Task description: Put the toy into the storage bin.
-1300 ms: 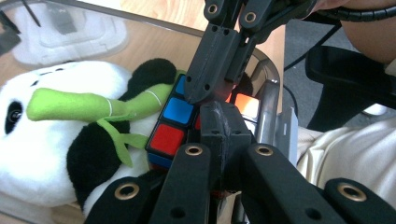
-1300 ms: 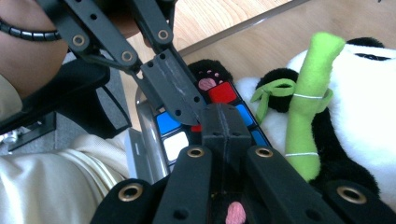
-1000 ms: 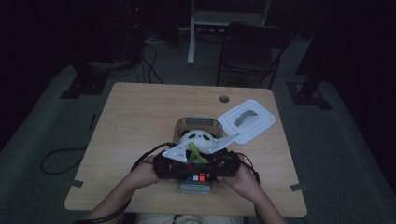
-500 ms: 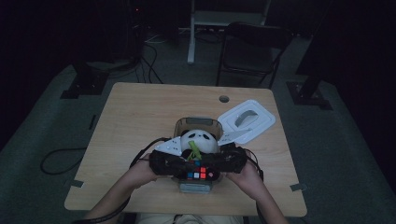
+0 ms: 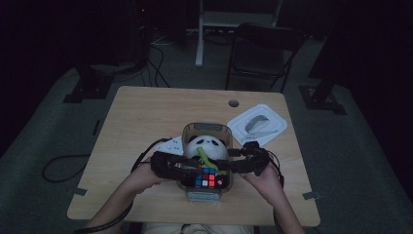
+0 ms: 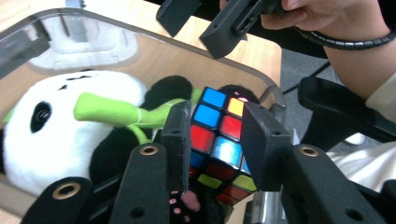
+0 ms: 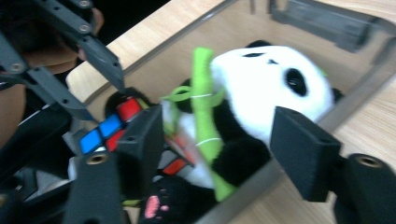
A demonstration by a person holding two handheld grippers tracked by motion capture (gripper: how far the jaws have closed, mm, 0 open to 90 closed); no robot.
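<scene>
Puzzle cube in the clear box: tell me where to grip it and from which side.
Grip the puzzle cube across two opposite flat faces, coming straight down from above. It sits low in the clear box, wedged beside the panda toy, so probably only its top is free. The left gripper hangs open above it; the right gripper is open over the panda.

The person's 2 forearms come in from below, each hand gripping a black two-jaw gripper. The left gripper [image 5: 192,171] and right gripper [image 5: 229,166] face each other, jaws parted.
</scene>
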